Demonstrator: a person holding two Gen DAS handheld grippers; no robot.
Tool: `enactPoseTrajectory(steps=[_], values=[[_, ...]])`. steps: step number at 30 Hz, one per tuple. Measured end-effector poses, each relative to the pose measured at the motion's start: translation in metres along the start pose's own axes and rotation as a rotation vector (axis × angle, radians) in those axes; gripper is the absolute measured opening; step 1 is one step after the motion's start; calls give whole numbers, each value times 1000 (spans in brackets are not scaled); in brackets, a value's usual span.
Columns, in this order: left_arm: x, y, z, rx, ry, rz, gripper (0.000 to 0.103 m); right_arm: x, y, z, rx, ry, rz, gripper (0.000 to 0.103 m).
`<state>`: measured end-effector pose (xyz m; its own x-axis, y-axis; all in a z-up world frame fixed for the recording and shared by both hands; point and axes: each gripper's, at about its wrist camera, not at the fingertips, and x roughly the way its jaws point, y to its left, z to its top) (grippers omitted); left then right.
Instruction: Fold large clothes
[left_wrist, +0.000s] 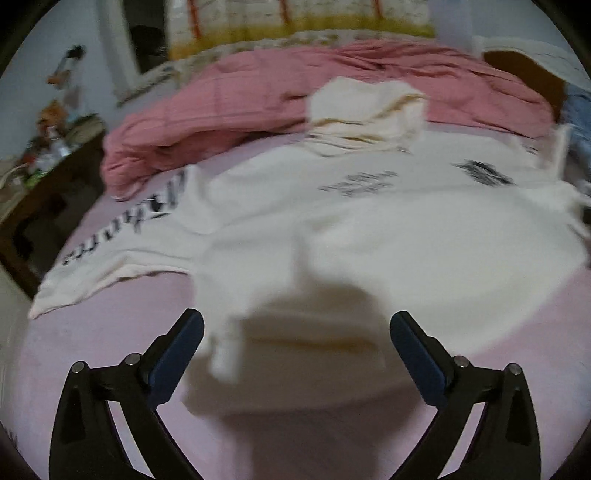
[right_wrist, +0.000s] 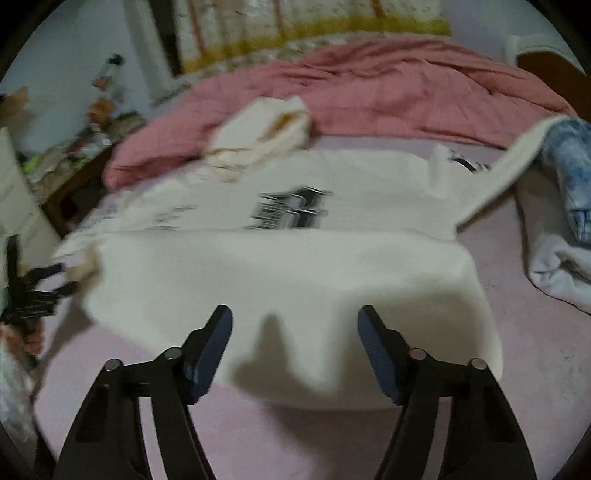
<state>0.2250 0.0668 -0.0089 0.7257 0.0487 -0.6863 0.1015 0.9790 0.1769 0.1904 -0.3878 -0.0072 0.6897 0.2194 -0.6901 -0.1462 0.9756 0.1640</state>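
Both tongs, left and right, are hovering open and empty over a white top lying half-folded, sleeves still sprawling.

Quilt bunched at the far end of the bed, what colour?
Pink quilt; right wrist view shows it best.

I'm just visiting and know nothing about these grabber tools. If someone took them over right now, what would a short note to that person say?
Left gripper: open, holding nothing, above the near edge of the white garment.
Right gripper: open, holding nothing, over the same garment.
Things: the white printed garment lies spread on the pink bed sheet, its lower part apparently folded up over the print. A small folded cream stack sits behind it, by the pink quilt. Blue jeans lie at the right.
Done: seemingly one fold.
Left: sleeves still stick out; fold them in, then finish.
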Motion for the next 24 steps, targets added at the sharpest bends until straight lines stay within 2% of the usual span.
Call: enactPoseTrajectory(steps=[2, 4, 7, 10, 12, 14, 16, 17, 18, 20, 21, 23, 24], values=[[5, 18, 2, -56, -43, 44, 100, 12, -13, 1, -2, -7, -115, 64], [6, 39, 2, -108, -85, 118, 100, 16, -33, 3, 31, -19, -200, 63], [2, 64, 3, -156, -110, 188, 100, 11, -57, 4, 114, -42, -201, 62], [-6, 81, 4, -184, -135, 216, 100, 9, -61, 3, 107, -48, -242, 62], [-9, 87, 5, -187, -144, 244, 100, 9, -64, 1, 118, -46, -239, 62], [-16, 90, 5, -172, -175, 315, 100, 5, -64, 1, 119, -70, -249, 62], [-23, 99, 4, -180, -199, 335, 100, -6, -60, 0, 101, -110, -258, 63], [-26, 105, 3, -203, -198, 309, 100, -11, -54, -1, 83, -128, -259, 63], [-30, 111, 2, -235, -194, 235, 100, -17, -51, -3, 66, -138, -254, 63], [-37, 113, -5, -254, -149, -10, 100, -25, -39, -5, 24, -145, -229, 63], [-40, 109, -10, -252, -125, -85, 100, -28, -34, -7, 11, -143, -219, 63], [-45, 99, -21, -242, -83, -176, 100, -33, -24, -12, -9, -132, -199, 63], [-43, 96, -25, -245, -56, -194, 100, -35, -19, -15, -18, -129, -194, 63]])
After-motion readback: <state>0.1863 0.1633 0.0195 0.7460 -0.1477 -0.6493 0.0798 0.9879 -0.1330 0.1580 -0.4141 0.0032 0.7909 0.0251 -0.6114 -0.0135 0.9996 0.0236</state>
